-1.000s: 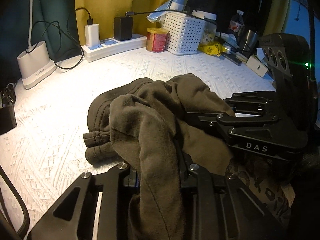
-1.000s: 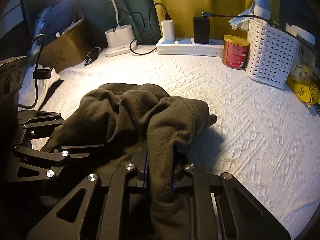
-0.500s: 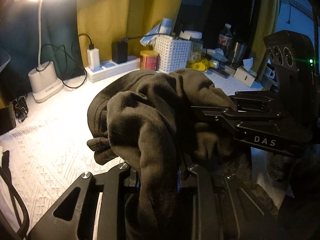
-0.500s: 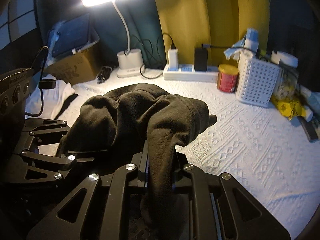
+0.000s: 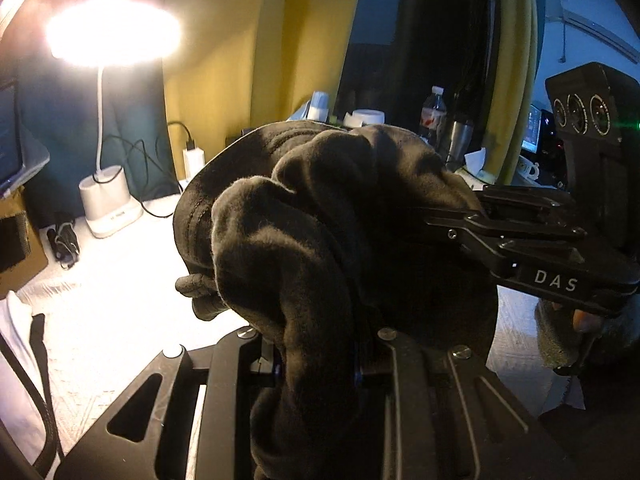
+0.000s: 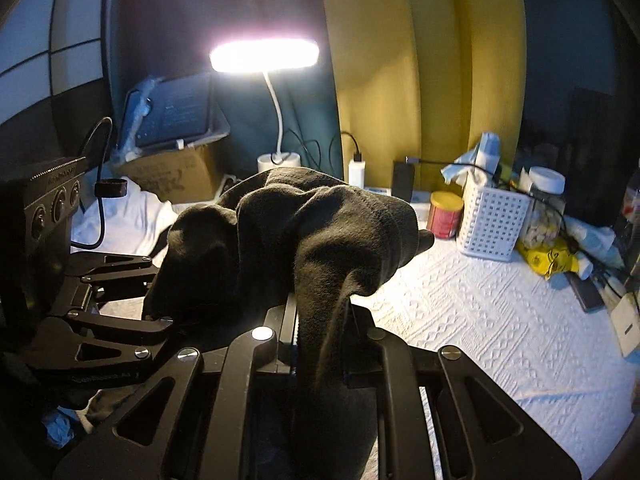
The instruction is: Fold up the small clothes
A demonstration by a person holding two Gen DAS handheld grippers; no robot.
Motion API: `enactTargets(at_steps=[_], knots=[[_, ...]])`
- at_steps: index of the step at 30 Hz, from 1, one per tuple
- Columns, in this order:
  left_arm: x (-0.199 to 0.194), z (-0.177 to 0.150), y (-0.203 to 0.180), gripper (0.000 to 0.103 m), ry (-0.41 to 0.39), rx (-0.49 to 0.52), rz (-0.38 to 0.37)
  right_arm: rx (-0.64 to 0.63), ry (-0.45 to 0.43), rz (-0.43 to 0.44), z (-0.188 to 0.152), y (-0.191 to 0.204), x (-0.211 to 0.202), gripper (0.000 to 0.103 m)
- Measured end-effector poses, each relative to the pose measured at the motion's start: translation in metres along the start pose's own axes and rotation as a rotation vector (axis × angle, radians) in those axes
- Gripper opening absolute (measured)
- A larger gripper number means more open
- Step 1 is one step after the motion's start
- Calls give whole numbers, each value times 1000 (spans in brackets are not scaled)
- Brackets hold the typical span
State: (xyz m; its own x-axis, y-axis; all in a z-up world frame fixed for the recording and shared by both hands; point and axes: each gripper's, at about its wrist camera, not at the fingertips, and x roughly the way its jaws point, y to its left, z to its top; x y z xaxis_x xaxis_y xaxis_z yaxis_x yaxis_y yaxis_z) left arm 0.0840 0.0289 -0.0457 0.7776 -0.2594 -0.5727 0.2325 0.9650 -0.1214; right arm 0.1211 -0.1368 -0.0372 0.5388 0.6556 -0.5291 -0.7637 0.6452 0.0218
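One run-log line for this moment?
left gripper: shut on dark garment | right gripper: shut on it | garment: bunched between both, above white cloth

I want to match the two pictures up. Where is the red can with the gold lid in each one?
Left wrist view: the can is not in it; the dark garment held up in front covers that part of the table.
Right wrist view: the red can stands right of centre, just left of the white basket.
Shared landmark: the lit desk lamp.
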Motion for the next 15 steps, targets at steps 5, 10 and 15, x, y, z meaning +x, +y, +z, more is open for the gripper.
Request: enactTargets(at_steps=[5, 10, 15], knots=[[-16, 0, -4, 21, -45, 0, 4, -10, -43, -3, 4, 8, -20, 15], [-33, 2, -7, 21, -92, 4, 7, -31, -87, -8, 10, 18, -39, 15], [-48, 2, -11, 21, -138, 9, 16, -50, -126, -10, 14, 27, -55, 15]])
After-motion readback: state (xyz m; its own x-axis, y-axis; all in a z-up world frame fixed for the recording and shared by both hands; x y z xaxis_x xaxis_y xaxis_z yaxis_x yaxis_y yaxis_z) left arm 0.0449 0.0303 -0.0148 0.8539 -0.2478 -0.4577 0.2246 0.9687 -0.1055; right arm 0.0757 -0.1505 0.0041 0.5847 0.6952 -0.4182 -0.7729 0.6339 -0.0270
